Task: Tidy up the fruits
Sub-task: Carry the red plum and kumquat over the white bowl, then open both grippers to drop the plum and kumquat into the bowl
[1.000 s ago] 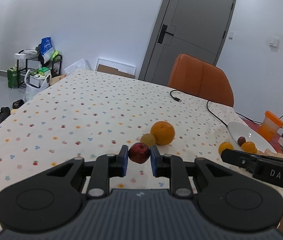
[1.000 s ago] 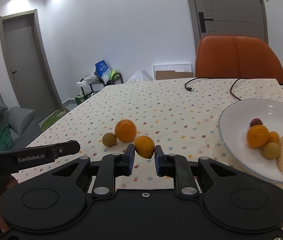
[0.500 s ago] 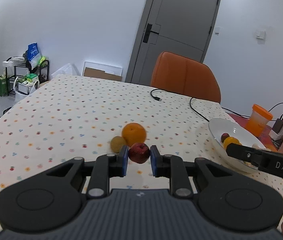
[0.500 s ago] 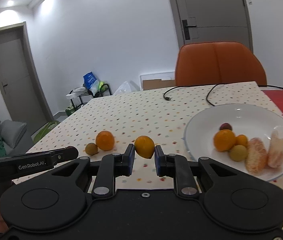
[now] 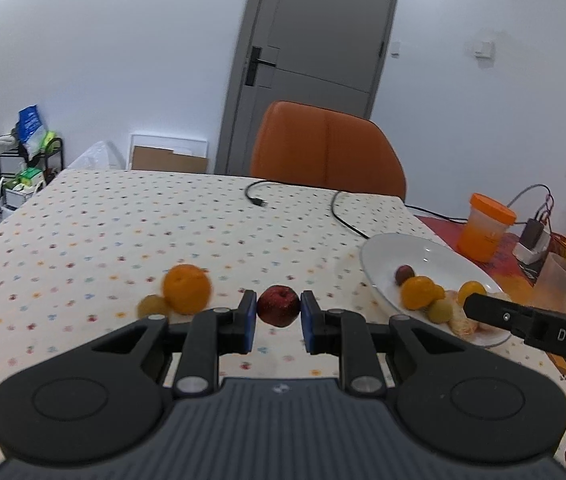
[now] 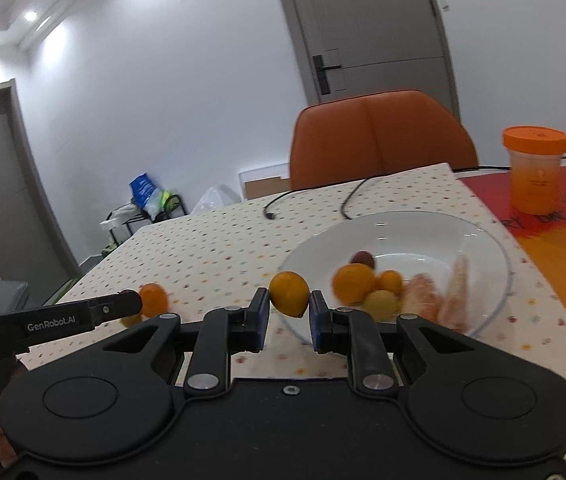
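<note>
White walls, a grey door (image 5: 315,60) behind an orange chair (image 5: 327,152), ceiling spotlights (image 6: 31,15) lit.

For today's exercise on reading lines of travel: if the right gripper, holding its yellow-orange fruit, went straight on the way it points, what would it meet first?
Probably the near rim of the white plate, just beyond the right gripper and its yellow-orange fruit. Depth is uncertain in this fisheye view.

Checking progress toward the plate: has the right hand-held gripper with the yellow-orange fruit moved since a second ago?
Yes. The right hand-held gripper, shut on the yellow-orange fruit, has moved toward the white plate, whose near rim now sits just behind the fruit.
</note>
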Tool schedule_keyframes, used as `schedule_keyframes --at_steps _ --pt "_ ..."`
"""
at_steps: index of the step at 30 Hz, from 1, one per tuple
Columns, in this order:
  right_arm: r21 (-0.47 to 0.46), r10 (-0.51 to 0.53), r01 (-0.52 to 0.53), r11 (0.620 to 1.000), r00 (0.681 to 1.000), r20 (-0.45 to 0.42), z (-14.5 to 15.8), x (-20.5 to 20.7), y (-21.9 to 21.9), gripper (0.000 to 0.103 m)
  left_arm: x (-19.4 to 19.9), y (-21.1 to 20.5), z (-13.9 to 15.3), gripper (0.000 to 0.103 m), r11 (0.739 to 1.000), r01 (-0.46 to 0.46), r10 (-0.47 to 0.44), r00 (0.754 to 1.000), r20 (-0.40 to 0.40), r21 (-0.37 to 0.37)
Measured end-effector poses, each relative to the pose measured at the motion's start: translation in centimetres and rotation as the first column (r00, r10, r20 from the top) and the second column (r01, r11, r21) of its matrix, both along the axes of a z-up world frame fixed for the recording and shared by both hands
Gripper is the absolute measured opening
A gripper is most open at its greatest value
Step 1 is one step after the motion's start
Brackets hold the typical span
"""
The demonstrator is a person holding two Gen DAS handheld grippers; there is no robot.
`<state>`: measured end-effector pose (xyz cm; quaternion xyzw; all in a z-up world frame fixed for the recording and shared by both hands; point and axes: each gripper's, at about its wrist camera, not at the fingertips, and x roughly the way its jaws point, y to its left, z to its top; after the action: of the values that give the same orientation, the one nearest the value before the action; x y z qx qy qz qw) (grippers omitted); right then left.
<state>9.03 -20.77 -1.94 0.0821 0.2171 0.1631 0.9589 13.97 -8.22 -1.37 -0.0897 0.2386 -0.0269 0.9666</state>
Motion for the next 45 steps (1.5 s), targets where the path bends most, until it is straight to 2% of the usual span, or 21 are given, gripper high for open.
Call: schedule_keyframes --at_steps 11,12,15,16,28,35,38,40,45 --pt "0.047 -0.055 0.055 0.997 0.998 -0.011 -0.8 0.5 -3.3 0.020 1.7 -3.7 0.0 0.022 0.998 0.061 -0.061 0.998 -0.009 0.033" --pt "0.051 -0.056 0.057 0.997 0.998 -0.013 -0.9 0.6 -3.5 0.021 1.9 -4.0 0.0 0.021 0.997 0.066 -0.065 0.998 -0.009 0.037" --pt "0.058 -0.071 0.071 0.996 0.997 -0.005 -1.0 0.5 -4.2 0.034 2.3 -4.9 0.0 0.022 0.996 0.082 -0.082 0.997 -0.011 0.045" --pt "0.061 -0.075 0.075 0.995 0.997 0.000 -1.0 0.4 -4.4 0.034 2.5 -5.2 0.0 0.022 0.995 0.087 -0.087 0.996 -0.011 0.048" --pt "0.108 -0.111 0.111 0.988 0.994 -0.007 -1.2 -0.2 -7.3 0.034 3.9 -8.8 -0.2 0.022 0.987 0.148 -0.147 0.989 -0.021 0.069" --pt "0.107 -0.107 0.110 0.988 0.994 -0.028 -1.3 -0.4 -7.9 0.034 4.6 -10.1 0.0 0.022 0.986 0.163 -0.162 0.987 -0.014 0.048" --pt "0.102 -0.116 0.118 0.988 0.993 -0.027 -1.0 -0.7 -8.1 0.035 4.1 -10.4 0.4 0.025 0.982 0.177 -0.178 0.984 0.005 0.062" --pt "0.106 -0.122 0.125 0.987 0.992 -0.028 -1.0 -0.7 -8.2 0.042 3.8 -10.2 0.5 0.025 0.982 0.176 -0.177 0.984 0.005 0.062" --pt "0.100 -0.114 0.117 0.988 0.993 -0.040 -1.2 -0.7 -7.4 0.045 3.3 -8.5 0.2 0.034 0.990 0.132 -0.131 0.991 -0.018 0.049"
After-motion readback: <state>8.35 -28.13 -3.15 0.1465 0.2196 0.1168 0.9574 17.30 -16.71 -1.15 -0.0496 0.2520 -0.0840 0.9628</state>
